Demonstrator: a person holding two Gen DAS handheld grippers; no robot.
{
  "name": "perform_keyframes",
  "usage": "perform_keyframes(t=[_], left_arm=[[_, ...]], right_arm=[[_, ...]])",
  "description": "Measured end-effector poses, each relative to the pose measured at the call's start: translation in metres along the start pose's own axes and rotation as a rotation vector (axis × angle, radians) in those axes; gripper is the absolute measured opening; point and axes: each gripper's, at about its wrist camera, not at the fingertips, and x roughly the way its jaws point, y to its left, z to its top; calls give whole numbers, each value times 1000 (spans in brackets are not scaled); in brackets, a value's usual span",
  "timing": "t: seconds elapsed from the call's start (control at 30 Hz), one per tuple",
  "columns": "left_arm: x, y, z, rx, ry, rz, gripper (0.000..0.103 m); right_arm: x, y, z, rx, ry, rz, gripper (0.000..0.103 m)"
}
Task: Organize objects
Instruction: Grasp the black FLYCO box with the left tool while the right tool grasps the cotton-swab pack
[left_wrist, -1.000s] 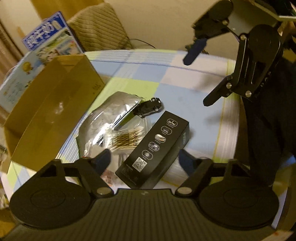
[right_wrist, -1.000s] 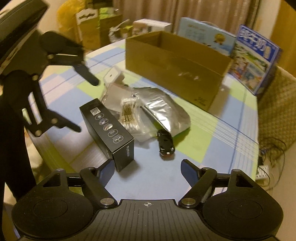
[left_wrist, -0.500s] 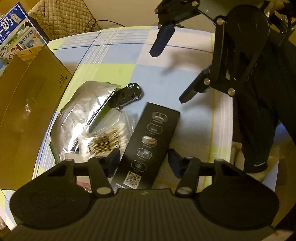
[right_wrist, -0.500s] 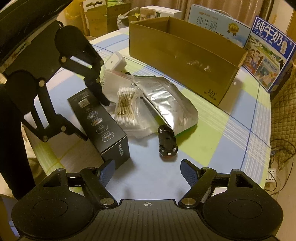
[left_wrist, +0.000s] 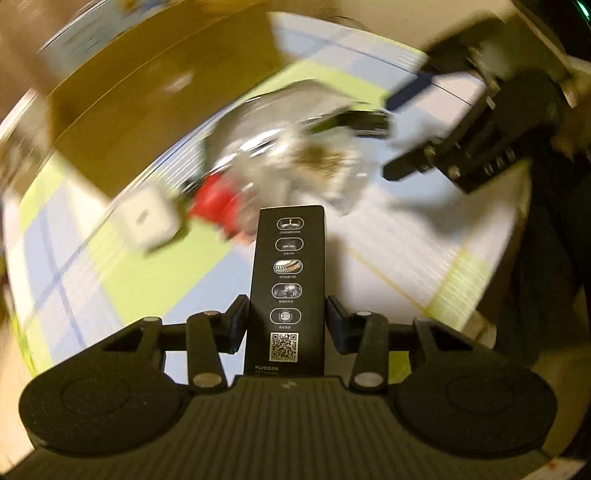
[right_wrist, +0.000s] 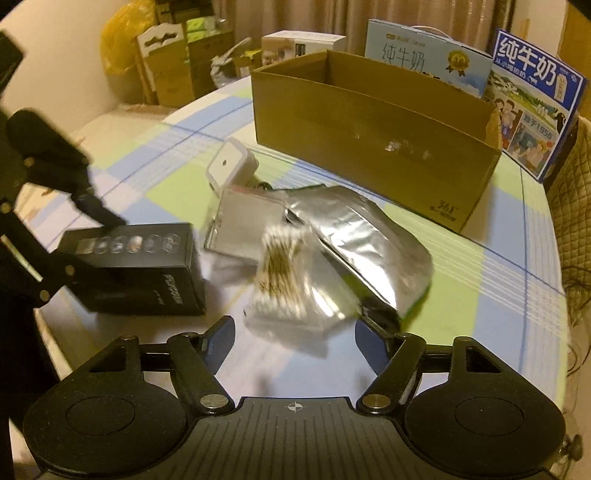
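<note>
black box (left_wrist: 288, 280) now lifted, clenched in left tool (left_wrist: 284, 317) | right tool (right_wrist: 295, 332) spread wide over table (right_wrist: 517, 295)

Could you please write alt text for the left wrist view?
The left tongs grip a long black box by its sides, above a checked tablecloth. Beyond, blurred, lie a cardboard box and the right tongs.

Dim, warm yellow indoor light throughout. Heavy motion smear across the left wrist view, sharp only on the black box (left_wrist: 288, 291) between the fingers. Mostly crisp from the right wrist, though blurred on the cotton swab packet (right_wrist: 284, 273). Glare on the foil pouch (right_wrist: 365, 240). Strong fisheye bending, dark corners.
</note>
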Motion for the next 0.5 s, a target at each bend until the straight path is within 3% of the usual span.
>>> perform_keyframes(t=[0.27,0.5], left_arm=[[0,25,-16,-276,-66,58,39],[5,25,-14,-275,-74,43,41]], right_arm=[[33,11,9,82,-53,-78,60],[55,19,14,49,-38,-96,47]])
